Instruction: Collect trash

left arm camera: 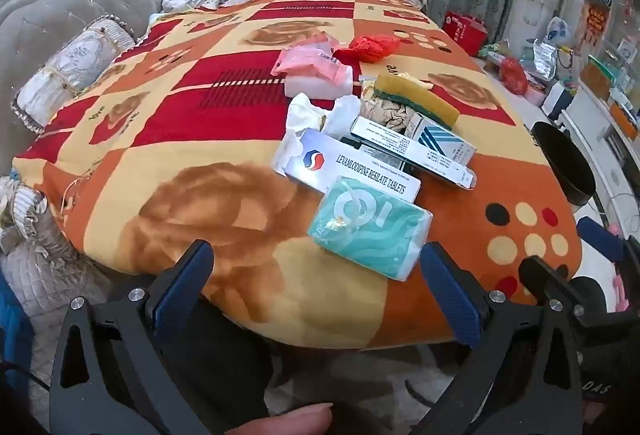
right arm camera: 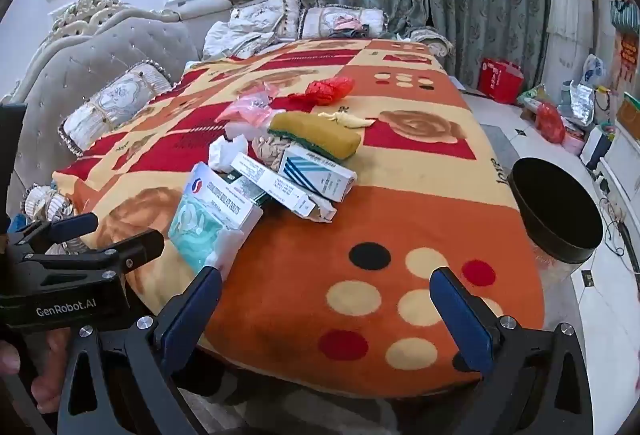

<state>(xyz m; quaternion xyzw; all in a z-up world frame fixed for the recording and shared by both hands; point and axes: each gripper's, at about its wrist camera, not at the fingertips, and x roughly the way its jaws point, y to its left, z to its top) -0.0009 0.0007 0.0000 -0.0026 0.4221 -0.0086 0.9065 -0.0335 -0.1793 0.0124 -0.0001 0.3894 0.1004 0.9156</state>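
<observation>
Both grippers spread wide, empty, tilted down over the near edge of the blanket-covered table (left arm camera: 192, 139).

Left gripper (left arm camera: 316, 287): teal tissue pack (left arm camera: 370, 225) is the closest trash, just ahead and slightly right of its centreline, nearly between the fingertips but not touching. Pack's long axis runs diagonally, near-left to far-right.

Right gripper (right arm camera: 326, 301): same tissue pack (right arm camera: 198, 231) sits ahead-left, just beyond its left finger; only bare blanket lies straight ahead of the jaws. So left hand looks nearer and better lined up; a small wrist twist probably needed to close across the pack's short side.

Beyond the pack, touching it: tablet box (left arm camera: 360, 175), then stacked medicine cartons (left arm camera: 424, 151), crumpled tissue (left arm camera: 316, 115), yellow-green sponge (left arm camera: 420, 99), pink packet (left arm camera: 308, 63), red crumpled bag (left arm camera: 370, 49) farthest.

Black bin (right arm camera: 556, 211) stands off the table edge, ahead-right of the right gripper. Open blanket between pile and bin, clear path. Pile is tight, risk of nudging the tablet box.
</observation>
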